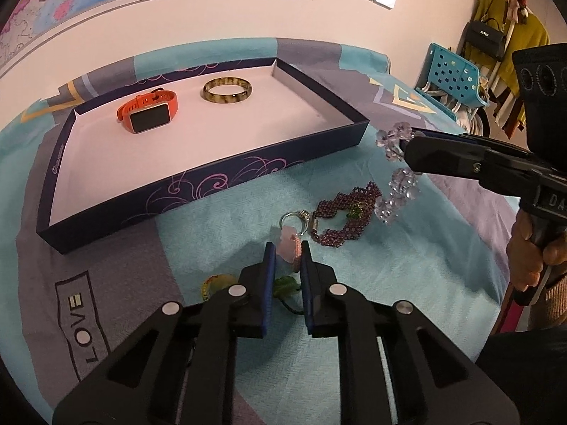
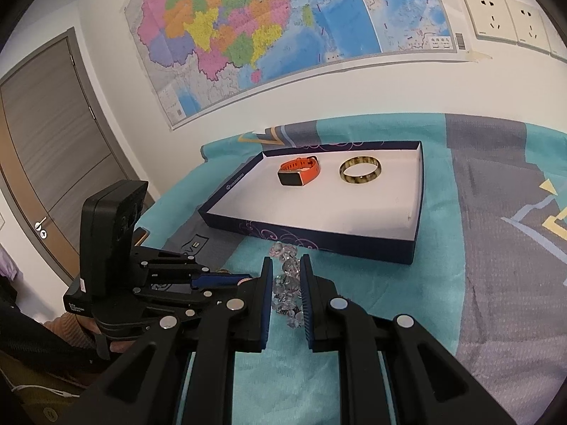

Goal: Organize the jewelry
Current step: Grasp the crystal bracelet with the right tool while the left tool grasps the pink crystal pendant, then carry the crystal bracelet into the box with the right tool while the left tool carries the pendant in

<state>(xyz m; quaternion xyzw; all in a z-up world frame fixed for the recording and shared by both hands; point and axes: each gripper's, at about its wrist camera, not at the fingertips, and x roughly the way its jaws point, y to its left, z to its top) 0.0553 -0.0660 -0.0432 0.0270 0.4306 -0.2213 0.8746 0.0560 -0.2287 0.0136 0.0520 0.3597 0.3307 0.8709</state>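
Note:
A shallow dark blue box [image 1: 212,184] with a white floor holds an orange smartwatch [image 1: 147,111] and a mottled yellow-brown bangle [image 1: 228,91]; the box also shows in the right wrist view [image 2: 354,246]. My right gripper [image 1: 407,141] is shut on a clear crystal bead bracelet [image 1: 398,186] that hangs above the cloth near the box's right corner; the beads sit between its fingers [image 2: 287,283]. My left gripper [image 1: 287,251] is shut on a pink charm [image 1: 291,244] attached to a metal ring [image 1: 294,220]. A purple beaded bracelet [image 1: 349,216] lies on the cloth.
A green pendant on a cord [image 1: 285,288] and a small yellow-green piece [image 1: 216,285] lie under my left gripper. The table has a teal and grey cloth [image 1: 407,283]. A blue basket [image 1: 453,74] stands at the right. A wall with a map [image 2: 283,35] is behind.

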